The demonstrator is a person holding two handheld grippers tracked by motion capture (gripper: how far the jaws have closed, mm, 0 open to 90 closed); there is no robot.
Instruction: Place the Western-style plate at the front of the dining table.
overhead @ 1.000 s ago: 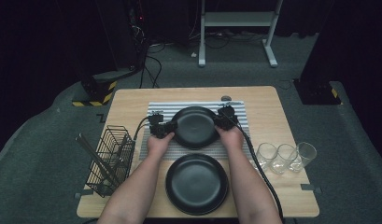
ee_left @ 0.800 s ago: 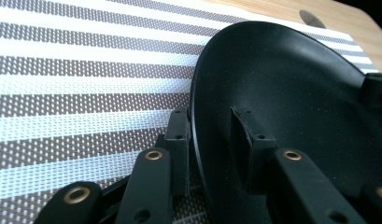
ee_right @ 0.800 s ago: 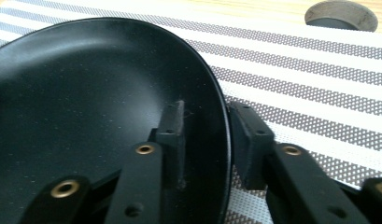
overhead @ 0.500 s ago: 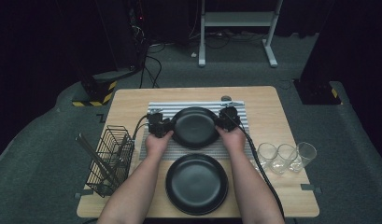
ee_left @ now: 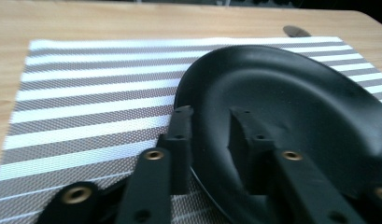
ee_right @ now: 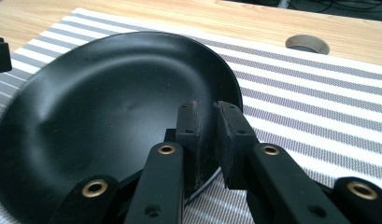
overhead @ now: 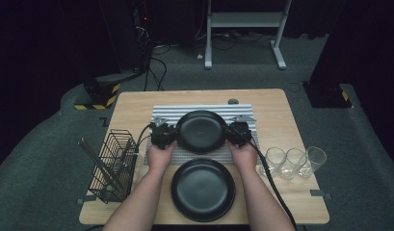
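Grippers pinch a black plate [overhead: 201, 131] from opposite rims above the striped mat [overhead: 165, 111] at the desk's [overhead: 137, 103] far middle: left gripper [overhead: 174, 136] and right gripper [overhead: 229, 134], jaws just closing.

Even overhead light brightens the table [overhead: 281, 187] while the room around it sinks into near black, the high view is soft and grainy, and both gripper views blur at their near edges, with dull sheen on the black plate [ee_right: 109, 116].
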